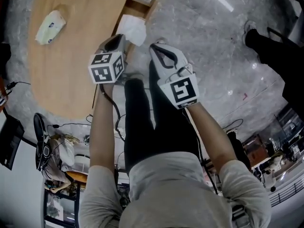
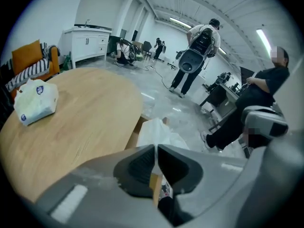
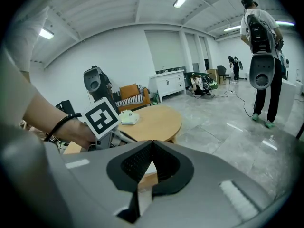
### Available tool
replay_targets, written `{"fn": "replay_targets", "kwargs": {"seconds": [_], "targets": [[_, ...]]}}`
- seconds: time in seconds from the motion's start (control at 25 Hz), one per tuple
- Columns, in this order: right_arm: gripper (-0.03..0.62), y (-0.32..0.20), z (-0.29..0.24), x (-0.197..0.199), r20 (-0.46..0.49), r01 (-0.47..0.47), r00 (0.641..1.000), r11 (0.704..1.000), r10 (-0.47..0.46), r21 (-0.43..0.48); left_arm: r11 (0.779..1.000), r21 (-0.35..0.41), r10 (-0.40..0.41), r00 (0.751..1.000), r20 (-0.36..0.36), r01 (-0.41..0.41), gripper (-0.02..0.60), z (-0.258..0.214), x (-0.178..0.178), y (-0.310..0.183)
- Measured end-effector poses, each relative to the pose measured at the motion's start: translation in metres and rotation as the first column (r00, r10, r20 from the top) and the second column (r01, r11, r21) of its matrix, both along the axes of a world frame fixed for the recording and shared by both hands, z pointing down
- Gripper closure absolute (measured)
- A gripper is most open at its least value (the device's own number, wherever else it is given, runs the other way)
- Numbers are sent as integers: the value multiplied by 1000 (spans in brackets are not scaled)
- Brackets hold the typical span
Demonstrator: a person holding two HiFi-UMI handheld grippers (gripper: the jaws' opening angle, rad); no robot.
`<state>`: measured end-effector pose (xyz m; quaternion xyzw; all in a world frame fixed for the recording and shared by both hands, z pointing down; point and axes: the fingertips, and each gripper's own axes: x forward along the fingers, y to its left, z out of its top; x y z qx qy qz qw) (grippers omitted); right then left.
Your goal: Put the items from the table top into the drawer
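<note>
A pale green and white tissue packet (image 1: 50, 26) lies on the oval wooden table (image 1: 71, 70), also seen as the packet (image 2: 35, 101) at the left of the left gripper view and far off as the packet (image 3: 128, 119) in the right gripper view. An open wooden drawer (image 1: 137, 6) juts from the table's right edge with a white crumpled bag or paper (image 1: 132, 28) in it. My left gripper (image 1: 115, 42) hovers just short of that drawer, jaws shut and empty, tips meeting (image 2: 156, 148). My right gripper (image 1: 159, 49) is beside it over the floor, also shut and empty (image 3: 152, 144).
Grey marble floor (image 1: 213, 46) lies right of the table. A person with a backpack (image 2: 197, 56) stands farther off; another sits in a chair (image 2: 256, 113) at the right. A white cabinet (image 2: 88, 44) and an orange sofa (image 2: 33, 63) stand at the back. Cables and gear (image 1: 52, 141) lie behind me.
</note>
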<state>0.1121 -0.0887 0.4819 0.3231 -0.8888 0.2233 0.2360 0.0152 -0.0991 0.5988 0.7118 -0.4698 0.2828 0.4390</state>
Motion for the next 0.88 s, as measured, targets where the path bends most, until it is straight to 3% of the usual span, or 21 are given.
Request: {"fn": "replay_targets", "kwargs": {"seconds": [0.36, 0.56, 0.88], "targets": [[586, -22, 29, 12, 17, -22, 1000, 998, 23, -64, 1000, -8, -4, 998, 55, 4, 541, 23, 11, -24], [586, -39, 39, 10, -7, 23, 1000, 999, -24, -42, 1000, -22, -7, 998, 70, 9, 541, 39, 14, -44], [586, -50, 44, 30, -14, 14, 1000, 998, -15, -53, 997, -65, 38, 993, 110, -31, 541, 66, 21, -57]]}}
